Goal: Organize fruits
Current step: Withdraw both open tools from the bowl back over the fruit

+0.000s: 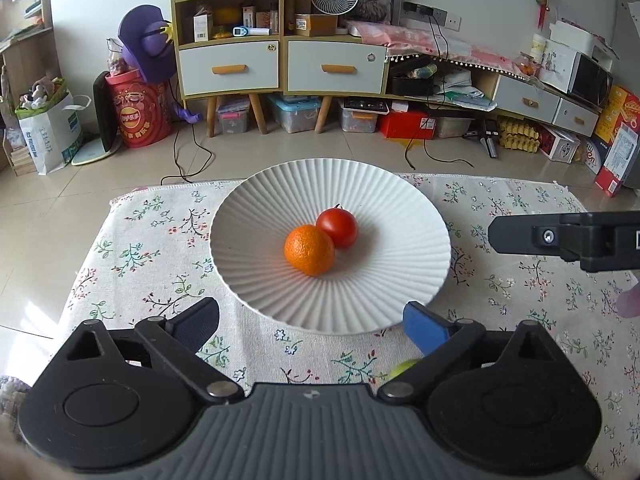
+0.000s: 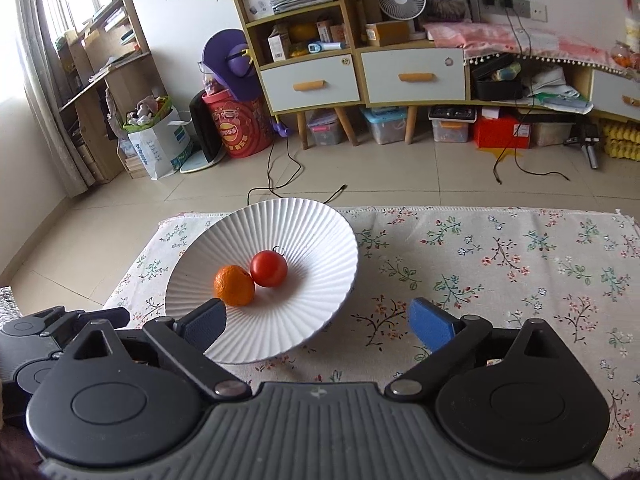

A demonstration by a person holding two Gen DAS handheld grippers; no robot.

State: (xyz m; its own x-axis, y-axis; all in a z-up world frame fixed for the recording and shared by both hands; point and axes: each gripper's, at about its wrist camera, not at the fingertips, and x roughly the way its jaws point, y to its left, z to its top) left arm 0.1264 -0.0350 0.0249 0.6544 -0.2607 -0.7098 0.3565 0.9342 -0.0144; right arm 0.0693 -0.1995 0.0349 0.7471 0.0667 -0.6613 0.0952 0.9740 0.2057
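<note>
While both my grippers hung above the table, my left gripper (image 1: 312, 326) had its jaws spread wide with nothing between them, and my right gripper (image 2: 318, 322) was wide and empty too. The round white plate (image 1: 280, 300), ridged like a fan, sat in the middle of the frame on a flowery cloth (image 1: 140, 240). A bumpy orange (image 1: 309, 249) touched a smooth, shiny red tomato (image 1: 337, 227) in the plate's middle. A small green round thing (image 1: 404, 367) peeked out lower right.
</note>
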